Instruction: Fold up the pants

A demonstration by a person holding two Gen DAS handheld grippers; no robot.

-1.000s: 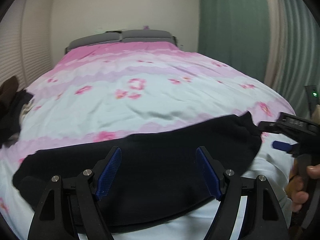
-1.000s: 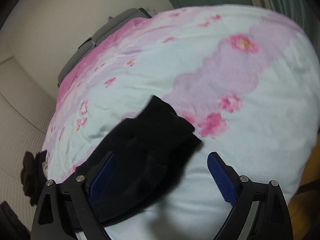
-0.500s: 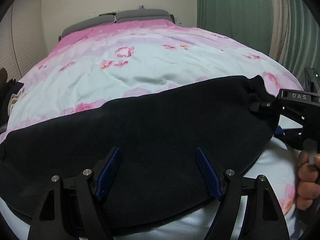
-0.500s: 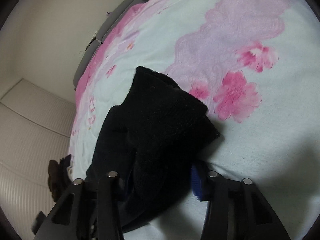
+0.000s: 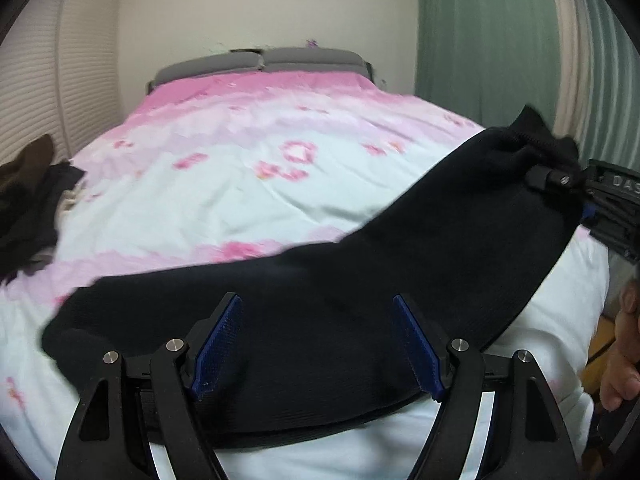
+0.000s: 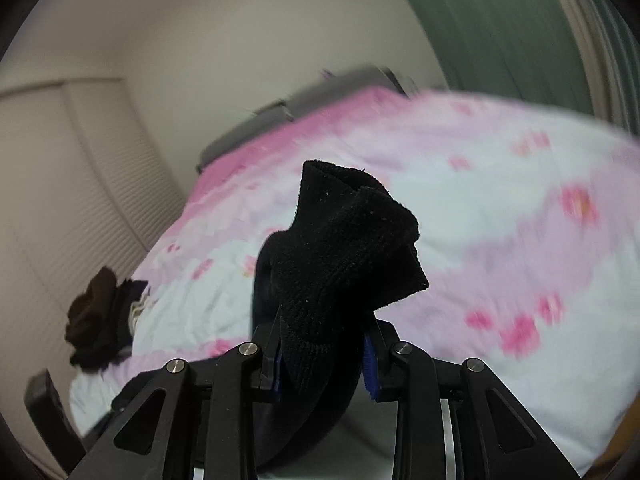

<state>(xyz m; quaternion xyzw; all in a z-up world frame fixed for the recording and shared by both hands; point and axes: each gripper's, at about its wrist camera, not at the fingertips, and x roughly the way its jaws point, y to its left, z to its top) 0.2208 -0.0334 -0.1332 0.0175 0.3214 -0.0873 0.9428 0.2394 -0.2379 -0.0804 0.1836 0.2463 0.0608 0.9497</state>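
Pants (image 6: 344,248) end clamped in right gripper (image 6: 325,354) jaws, lifted off bed (image 5: 224,184); rest lying across bed's near edge. Left gripper (image 5: 316,348) jaws apart, hovering over mid-leg, gripping nothing. Risk: bunched cuff slipping out, unpinned leg dragging, fold skewing. Right gripper tilting up.

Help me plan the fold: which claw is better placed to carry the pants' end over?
Right claw: it is shut on the black knit pants, their end lifted. The left claw is open.
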